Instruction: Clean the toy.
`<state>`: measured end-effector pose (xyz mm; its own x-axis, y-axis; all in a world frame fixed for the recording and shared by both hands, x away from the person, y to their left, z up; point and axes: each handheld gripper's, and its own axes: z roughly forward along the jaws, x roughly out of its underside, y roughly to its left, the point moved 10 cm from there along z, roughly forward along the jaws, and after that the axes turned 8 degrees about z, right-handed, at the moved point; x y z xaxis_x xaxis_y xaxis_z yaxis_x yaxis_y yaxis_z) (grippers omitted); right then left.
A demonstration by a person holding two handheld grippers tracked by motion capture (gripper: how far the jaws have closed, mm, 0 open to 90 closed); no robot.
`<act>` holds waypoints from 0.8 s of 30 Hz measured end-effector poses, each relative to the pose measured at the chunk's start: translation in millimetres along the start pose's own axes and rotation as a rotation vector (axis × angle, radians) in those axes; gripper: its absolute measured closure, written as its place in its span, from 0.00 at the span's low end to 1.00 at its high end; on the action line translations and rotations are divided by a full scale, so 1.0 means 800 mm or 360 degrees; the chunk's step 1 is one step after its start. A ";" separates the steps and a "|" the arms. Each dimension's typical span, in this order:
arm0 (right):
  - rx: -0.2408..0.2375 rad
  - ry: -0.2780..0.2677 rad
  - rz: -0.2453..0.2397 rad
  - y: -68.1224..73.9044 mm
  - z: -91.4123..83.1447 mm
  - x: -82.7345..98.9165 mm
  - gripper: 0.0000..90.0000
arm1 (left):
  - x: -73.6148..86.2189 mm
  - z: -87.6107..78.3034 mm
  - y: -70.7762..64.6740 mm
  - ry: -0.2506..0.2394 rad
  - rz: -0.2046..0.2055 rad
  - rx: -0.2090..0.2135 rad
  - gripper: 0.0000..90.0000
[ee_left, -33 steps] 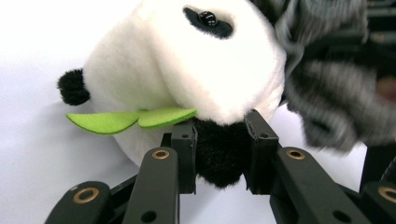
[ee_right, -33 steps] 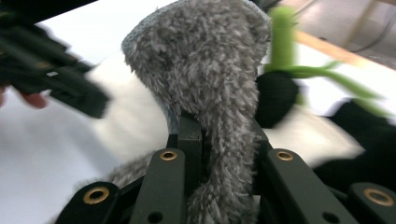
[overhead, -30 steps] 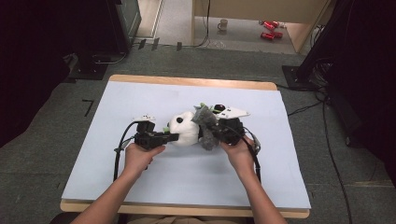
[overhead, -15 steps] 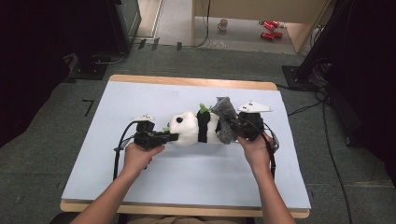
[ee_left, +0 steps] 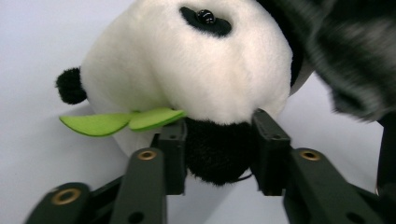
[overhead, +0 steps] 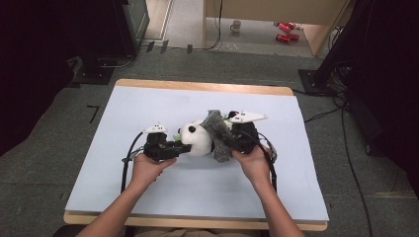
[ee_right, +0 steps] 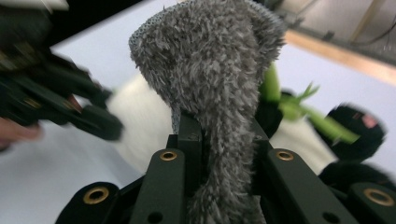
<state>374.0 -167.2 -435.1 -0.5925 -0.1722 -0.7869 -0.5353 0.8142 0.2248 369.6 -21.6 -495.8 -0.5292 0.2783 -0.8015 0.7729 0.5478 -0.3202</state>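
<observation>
We are gripping a handheld gripper in each hand over the pale blue tabletop (overhead: pixel 148 197), our forearms coming in from the near edge. Our left gripper (overhead: pixel 177 148) is sitting at the head end of a black-and-white plush panda toy (overhead: pixel 197 139), which is lying on its side near the middle of the tabletop. In the left gripper view, a black furry part of the panda toy (ee_left: pixel 217 156) is sitting between the two black jaws; the jaws have just been opening, and we cannot tell whether the pads are touching the fur now. Green felt leaves (ee_left: pixel 119 122) are sticking out just beside that black part. Our right gripper (overhead: pixel 223 140) is pinching a shaggy grey piece of fabric (overhead: pixel 217 132), which is draping over the panda's body; in the right gripper view the grey fabric (ee_right: pixel 219 107) is rising upright between the pressed-together jaws, with the panda's white body and more green leaves (ee_right: pixel 299 109) blurred behind it. Farther off, beyond the tabletop's wooden far edge, two red cans (overhead: pixel 282 30) and a mug (overhead: pixel 236 24) are lying on the floor.
</observation>
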 end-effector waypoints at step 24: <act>-0.0070 0.0094 0.0033 -0.009 0.006 0.034 0.84 | -0.035 -0.033 0.043 0.0056 0.0365 0.0037 0.43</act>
<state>364.5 -174.8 -460.6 -0.6375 -0.1887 -0.7470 -0.5474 0.7932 0.2668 401.6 9.9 -471.2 -0.3505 0.4207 -0.8368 0.8820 0.4488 -0.1438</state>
